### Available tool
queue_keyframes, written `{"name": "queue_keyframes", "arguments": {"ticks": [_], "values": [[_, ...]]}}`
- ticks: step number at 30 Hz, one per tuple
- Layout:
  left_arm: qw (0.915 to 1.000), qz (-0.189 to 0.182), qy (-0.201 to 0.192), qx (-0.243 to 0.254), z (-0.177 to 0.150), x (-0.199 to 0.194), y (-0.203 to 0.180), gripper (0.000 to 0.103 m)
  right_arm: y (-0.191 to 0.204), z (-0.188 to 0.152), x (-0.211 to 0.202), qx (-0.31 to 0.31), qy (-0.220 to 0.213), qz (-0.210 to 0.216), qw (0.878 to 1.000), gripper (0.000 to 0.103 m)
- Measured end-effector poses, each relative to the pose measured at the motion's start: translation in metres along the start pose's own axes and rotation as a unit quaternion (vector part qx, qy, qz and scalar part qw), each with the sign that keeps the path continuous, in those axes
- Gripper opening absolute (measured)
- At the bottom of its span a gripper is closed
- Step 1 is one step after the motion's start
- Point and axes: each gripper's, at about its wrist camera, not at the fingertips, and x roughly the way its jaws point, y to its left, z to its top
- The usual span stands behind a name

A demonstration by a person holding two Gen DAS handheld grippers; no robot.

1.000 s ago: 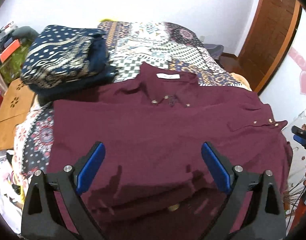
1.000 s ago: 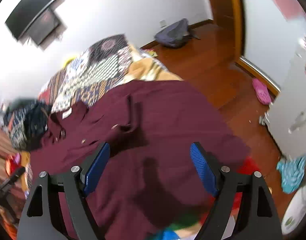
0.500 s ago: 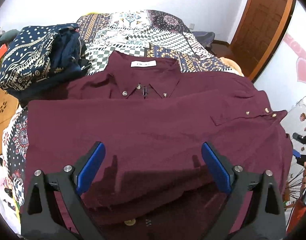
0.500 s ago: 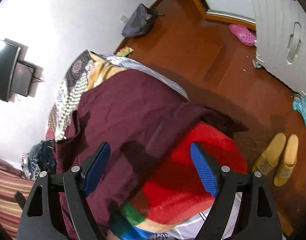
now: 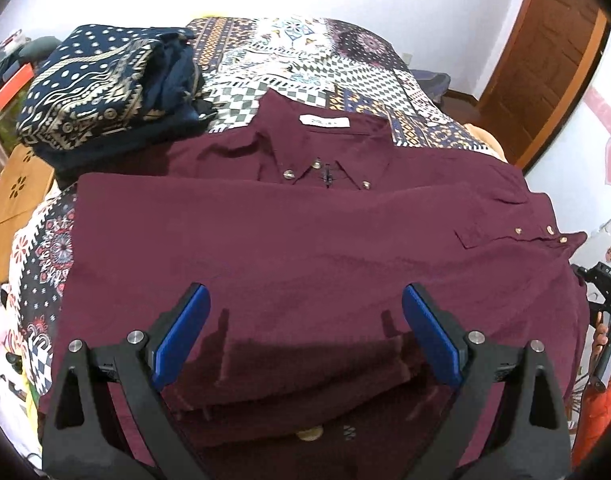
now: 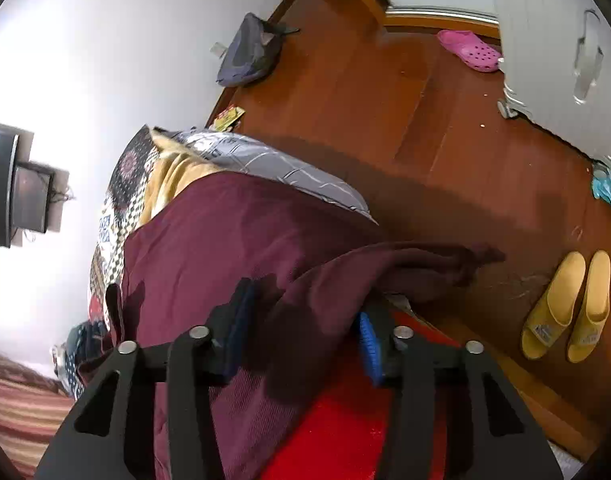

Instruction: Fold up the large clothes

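The left gripper (image 5: 303,336) is hanging above the lower part of a large maroon button-up shirt (image 5: 305,248), its two blue-padded fingers (image 5: 181,340) standing wide apart with only flat cloth showing between them; nothing is being pinched there, and the pads are not pressing on anything. The shirt is lying spread across a bed covered by a patchwork-patterned quilt (image 5: 317,64), collar and white neck label pointing to the far side, with one edge already lying folded over the body and a buttoned cuff lying toward the right edge. A folded stack of navy and gold patterned garments (image 5: 101,88) is sitting on the quilt just beside the shirt's far left shoulder.

The right gripper (image 6: 301,328) is working at the side of the bed, where the shirt's edge (image 6: 233,240) is draping over a red fleece blanket (image 6: 337,420). Its jaws are closing, now standing narrow, and a raised ridge of the maroon cloth is running between the blue pads (image 6: 369,344). The fabric is bunching up against both fingers, so the pads appear to be gripping it. Beyond the fingers a sleeve end is trailing out over the brown wooden floor (image 6: 445,128), where a pair of yellow slippers (image 6: 565,308) and a pink clog (image 6: 469,50) are lying.
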Motion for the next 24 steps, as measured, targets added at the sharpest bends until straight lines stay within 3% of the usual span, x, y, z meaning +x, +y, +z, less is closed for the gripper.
{"name": "queue_keyframes", "arguments": {"ticks": [4, 6, 12, 17, 20, 24], "values": [[0.9999, 0.003, -0.011, 0.006, -0.003, -0.007, 0.005, 0.097, 0.017, 0.001, -0.013, -0.027, -0.011, -0.034, 0.999, 0.019], [0.9998, 0.004, -0.016, 0.010, -0.005, -0.011, 0.007, 0.097, 0.034, -0.001, -0.026, -0.048, -0.030, -0.042, 0.997, 0.016], [0.9993, -0.015, -0.035, 0.000, -0.007, -0.028, 0.018, 0.097, 0.092, -0.010, -0.058, -0.121, -0.079, -0.022, 0.989, 0.013], [0.9984, -0.015, -0.053, 0.007, -0.008, -0.040, 0.023, 0.097, 0.164, -0.040, -0.087, -0.220, -0.112, 0.027, 0.969, 0.012], [0.9982, -0.017, -0.057, 0.005, -0.010, -0.043, 0.027, 0.097, 0.192, -0.062, -0.084, -0.268, -0.103, 0.037, 0.957, 0.012], [0.9983, -0.019, -0.055, 0.000, -0.014, -0.042, 0.031, 0.097, 0.200, -0.095, -0.058, -0.311, -0.052, 0.046, 0.948, 0.012]]}}
